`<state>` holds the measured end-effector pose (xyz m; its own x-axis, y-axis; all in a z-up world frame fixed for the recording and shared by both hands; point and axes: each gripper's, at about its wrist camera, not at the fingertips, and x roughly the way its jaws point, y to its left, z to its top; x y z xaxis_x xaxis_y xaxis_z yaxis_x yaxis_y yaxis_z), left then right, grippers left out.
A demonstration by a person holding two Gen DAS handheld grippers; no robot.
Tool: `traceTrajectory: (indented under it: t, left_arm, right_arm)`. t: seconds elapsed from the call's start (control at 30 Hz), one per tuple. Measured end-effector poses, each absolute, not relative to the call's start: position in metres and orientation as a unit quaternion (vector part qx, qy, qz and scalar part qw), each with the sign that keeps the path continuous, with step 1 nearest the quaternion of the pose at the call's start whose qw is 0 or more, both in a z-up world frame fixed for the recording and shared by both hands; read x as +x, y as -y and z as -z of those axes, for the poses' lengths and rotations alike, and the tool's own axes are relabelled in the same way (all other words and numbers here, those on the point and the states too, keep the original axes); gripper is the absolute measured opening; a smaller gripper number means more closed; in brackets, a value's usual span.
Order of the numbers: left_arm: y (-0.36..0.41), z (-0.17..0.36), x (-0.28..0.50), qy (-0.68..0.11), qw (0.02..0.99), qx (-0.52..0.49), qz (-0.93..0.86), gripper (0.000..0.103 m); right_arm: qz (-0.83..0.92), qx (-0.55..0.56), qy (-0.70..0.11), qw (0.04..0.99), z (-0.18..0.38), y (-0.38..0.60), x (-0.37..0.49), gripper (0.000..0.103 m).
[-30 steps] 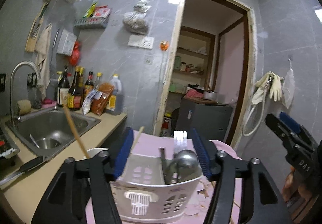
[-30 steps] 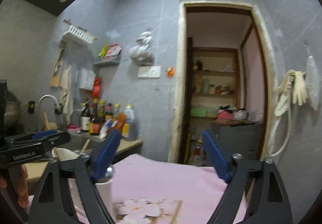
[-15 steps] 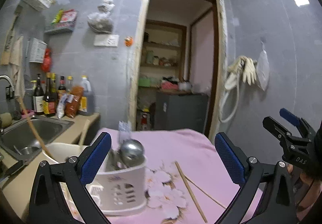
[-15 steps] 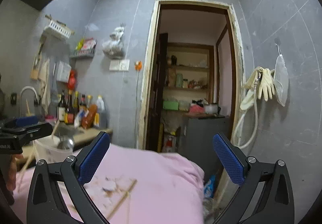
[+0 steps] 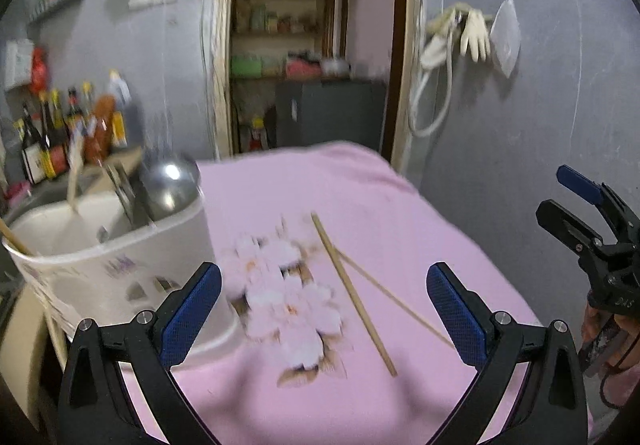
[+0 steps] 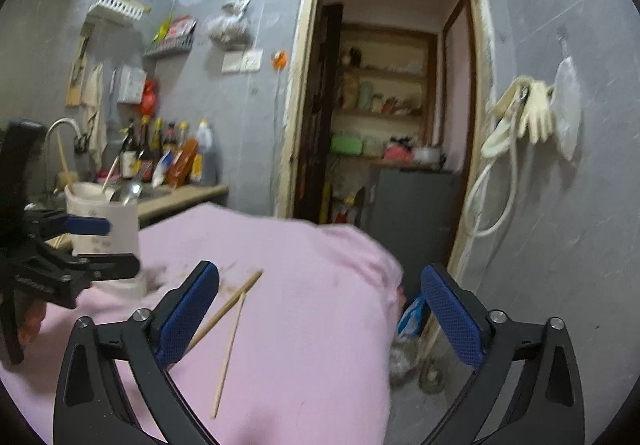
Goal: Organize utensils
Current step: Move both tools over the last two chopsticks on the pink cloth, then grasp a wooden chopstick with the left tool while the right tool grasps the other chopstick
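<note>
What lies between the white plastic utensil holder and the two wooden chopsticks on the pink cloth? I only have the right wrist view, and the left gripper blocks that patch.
Observer: Only a white flower print on the pink cloth. The two wooden chopsticks lie to the right of it, apart from the white plastic utensil holder.
Operator: Is the left gripper holding anything?
Observer: No. The left gripper is open and empty, with the print and chopsticks showing between its fingers.
Operator: And how does my right gripper look from that side?
Observer: The right gripper is open too, beyond the cloth's right edge, and touches nothing.
</note>
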<state>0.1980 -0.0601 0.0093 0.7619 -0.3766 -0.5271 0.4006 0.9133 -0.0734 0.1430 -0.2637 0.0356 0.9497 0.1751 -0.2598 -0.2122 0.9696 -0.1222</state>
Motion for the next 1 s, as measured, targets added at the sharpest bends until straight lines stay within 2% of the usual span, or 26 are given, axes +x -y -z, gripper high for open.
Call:
traceTrajectory:
  t: [0.1,0.17,0.27,0.3,0.4,0.47,0.63,0.9,0.97,1.0]
  left_arm:
    - [0.064,0.004,0.209,-0.319,0.924,0.019,0.213,0.098]
    - [0.069,0.013,0.216,-0.342,0.913,0.025,0.22,0.09]
    - [0.074,0.023,0.225,-0.372,0.899,0.028,0.231,0.079]
    - [0.076,0.027,0.228,-0.381,0.894,0.026,0.234,0.077]
    - [0.077,0.04,0.239,-0.414,0.877,0.012,0.243,0.061]
    - [0.077,0.047,0.248,-0.439,0.863,0.0,0.249,0.047]
    - [0.075,0.05,0.262,-0.456,0.852,-0.018,0.257,0.035]
    - [0.085,0.056,0.285,-0.483,0.836,-0.017,0.261,0.017]
    - [0.084,0.055,0.289,-0.489,0.831,-0.025,0.263,0.01]
    - [0.084,0.054,0.288,-0.491,0.83,-0.027,0.263,0.009]
  right_arm:
    - [-0.111,-0.081,-0.166,0.977,-0.028,0.261,0.153,0.077]
    - [-0.125,-0.079,-0.194,0.97,-0.022,0.259,0.159,0.06]
    - [-0.141,-0.082,-0.238,0.958,-0.012,0.255,0.166,0.05]
    - [-0.145,-0.084,-0.248,0.954,-0.008,0.253,0.168,0.048]
    - [-0.158,-0.094,-0.286,0.941,0.004,0.246,0.173,0.041]
    - [-0.173,-0.096,-0.317,0.928,0.013,0.24,0.178,0.036]
    - [-0.205,-0.096,-0.369,0.902,0.03,0.232,0.185,0.028]
    - [-0.208,-0.137,-0.4,0.882,0.047,0.216,0.185,0.019]
    - [-0.199,-0.144,-0.399,0.883,0.047,0.216,0.185,0.008]
    - [-0.194,-0.147,-0.399,0.884,0.047,0.216,0.186,0.007]
